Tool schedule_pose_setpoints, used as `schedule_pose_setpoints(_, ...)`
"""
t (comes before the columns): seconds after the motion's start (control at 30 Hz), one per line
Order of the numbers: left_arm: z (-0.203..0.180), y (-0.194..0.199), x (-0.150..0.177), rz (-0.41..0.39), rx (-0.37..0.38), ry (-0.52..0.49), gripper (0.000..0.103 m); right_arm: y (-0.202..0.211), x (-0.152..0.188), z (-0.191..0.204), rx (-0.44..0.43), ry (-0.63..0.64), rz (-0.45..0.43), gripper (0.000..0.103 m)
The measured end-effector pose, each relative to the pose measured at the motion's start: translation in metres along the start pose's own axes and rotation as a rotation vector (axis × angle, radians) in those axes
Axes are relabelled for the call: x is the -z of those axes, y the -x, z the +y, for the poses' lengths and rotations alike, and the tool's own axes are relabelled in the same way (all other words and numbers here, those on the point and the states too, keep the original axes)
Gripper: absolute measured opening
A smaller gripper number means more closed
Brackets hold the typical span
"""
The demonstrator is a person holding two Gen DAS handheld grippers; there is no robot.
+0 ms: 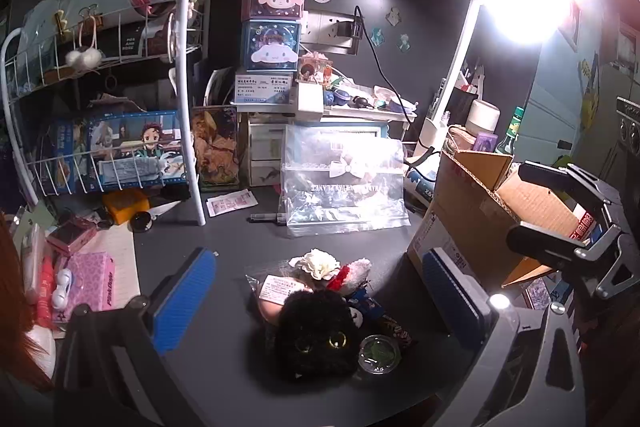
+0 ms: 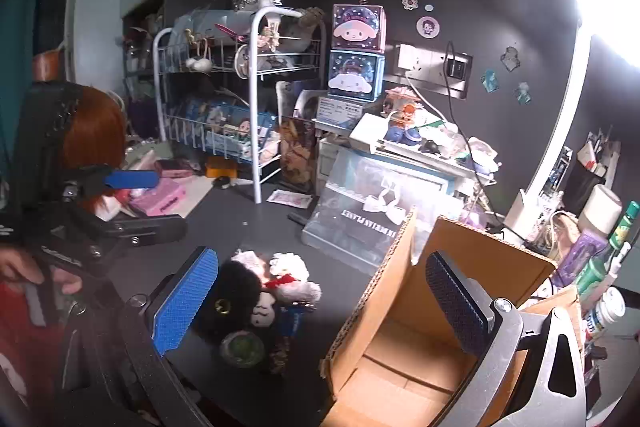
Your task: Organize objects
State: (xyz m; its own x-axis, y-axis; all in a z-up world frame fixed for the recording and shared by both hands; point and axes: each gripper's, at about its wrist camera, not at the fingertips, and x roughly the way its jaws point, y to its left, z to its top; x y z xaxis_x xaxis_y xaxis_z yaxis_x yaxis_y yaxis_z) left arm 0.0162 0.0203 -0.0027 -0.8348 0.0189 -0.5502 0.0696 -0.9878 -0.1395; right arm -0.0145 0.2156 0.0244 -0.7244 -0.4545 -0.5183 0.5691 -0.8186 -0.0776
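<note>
left gripper (image 1: 320,295) spread wide, empty, aimed over black cat plush (image 1: 314,333) | right gripper (image 2: 324,303) spread wide, empty | plush pile on desk left of cardboard box (image 2: 400,355), nearer left

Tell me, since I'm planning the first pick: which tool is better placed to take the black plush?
Left. The black plush lies centred between the open left tool; the right tool sits toward the cardboard box, plush at its left finger.
</note>
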Motion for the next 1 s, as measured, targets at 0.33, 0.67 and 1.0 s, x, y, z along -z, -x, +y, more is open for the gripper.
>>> schedule_pose_setpoints(0.33,-0.004,0.003,0.006,0.004,0.0,-0.008,0.102,0.003,0.006,-0.001,0.023,0.002,-0.025,0.103)
schedule_pose_setpoints(0.67,-0.003,0.002,0.008,0.007,0.02,0.002,0.102,0.001,0.005,0.002,0.011,0.012,-0.038,0.103)
schedule_pose_setpoints(1.0,-0.001,-0.003,0.006,0.014,0.01,0.0,0.102,0.004,0.01,0.009,0.013,0.033,-0.057,0.103)
